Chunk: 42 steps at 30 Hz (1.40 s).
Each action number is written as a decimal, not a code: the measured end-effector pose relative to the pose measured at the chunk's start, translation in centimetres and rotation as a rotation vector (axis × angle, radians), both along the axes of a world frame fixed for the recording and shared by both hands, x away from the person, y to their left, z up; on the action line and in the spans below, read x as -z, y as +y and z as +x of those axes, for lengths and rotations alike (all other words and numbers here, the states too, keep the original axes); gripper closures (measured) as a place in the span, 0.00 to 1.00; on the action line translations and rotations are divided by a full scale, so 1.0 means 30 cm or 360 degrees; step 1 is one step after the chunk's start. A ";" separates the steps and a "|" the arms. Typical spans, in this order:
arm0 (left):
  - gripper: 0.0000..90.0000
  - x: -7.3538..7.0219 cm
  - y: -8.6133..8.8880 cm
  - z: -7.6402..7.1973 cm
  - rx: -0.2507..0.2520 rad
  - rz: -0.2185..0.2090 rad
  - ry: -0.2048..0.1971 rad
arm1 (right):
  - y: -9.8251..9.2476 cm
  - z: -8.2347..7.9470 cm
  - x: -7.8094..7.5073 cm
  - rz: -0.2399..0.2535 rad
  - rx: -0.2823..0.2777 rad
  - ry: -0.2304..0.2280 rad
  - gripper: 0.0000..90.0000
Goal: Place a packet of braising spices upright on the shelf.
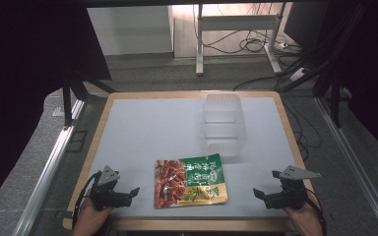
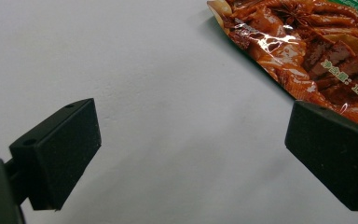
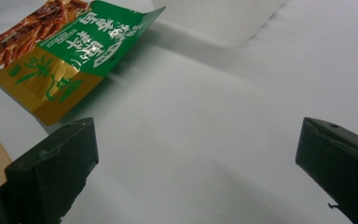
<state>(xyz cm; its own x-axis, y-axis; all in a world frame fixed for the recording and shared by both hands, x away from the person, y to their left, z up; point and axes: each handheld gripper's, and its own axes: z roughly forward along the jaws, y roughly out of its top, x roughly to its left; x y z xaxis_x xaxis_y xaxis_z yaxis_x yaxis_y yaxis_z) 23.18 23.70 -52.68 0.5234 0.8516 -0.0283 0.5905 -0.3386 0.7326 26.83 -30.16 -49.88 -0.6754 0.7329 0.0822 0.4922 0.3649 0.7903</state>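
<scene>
- Packet (image 1: 190,182) lies flat near the table's (image 1: 142,128) front edge.
- Left gripper (image 1: 128,192) wide, front left corner.
- Right gripper (image 1: 262,194) wide, front right corner.

Looks like a lab: black curtains (image 1: 24,73) flank the desk (image 1: 147,128), loose cables (image 1: 246,44) trail over grey carpet (image 1: 142,73).

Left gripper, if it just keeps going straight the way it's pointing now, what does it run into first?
Most likely the snack packet. The left gripper, jaws open, points across the table toward the packet's red edge, with bare surface between them. In its own view the packet sits right of centre, so it might only clip that edge.
</scene>
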 end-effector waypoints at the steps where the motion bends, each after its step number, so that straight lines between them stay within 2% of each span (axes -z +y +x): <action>1: 0.04 0.000 0.000 0.000 0.0000 0.0001 0.0000 | 0.002 0.001 0.001 0.0005 -0.0004 0.0005 0.00; 10: 0.04 0.000 -0.001 0.001 0.0002 0.0006 0.0000 | 0.026 0.013 0.003 0.0014 -0.0030 0.0006 0.00; 23: 0.04 0.000 -0.002 0.001 0.0003 0.0011 0.0007 | 0.088 0.039 0.019 0.0039 -0.0155 0.0051 0.00; 42: 0.04 0.001 -0.003 0.003 0.0005 0.0017 0.0012 | 0.196 0.066 0.046 0.0064 -0.0309 0.0078 0.00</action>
<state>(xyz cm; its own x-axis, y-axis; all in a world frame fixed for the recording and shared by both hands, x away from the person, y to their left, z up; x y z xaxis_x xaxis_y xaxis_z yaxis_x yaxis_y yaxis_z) 23.26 23.61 -52.71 0.5261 0.8501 -0.0232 0.5947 -0.3483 0.7245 28.80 -24.26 -51.25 -0.7980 0.5849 0.1453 0.4541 0.4250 0.7830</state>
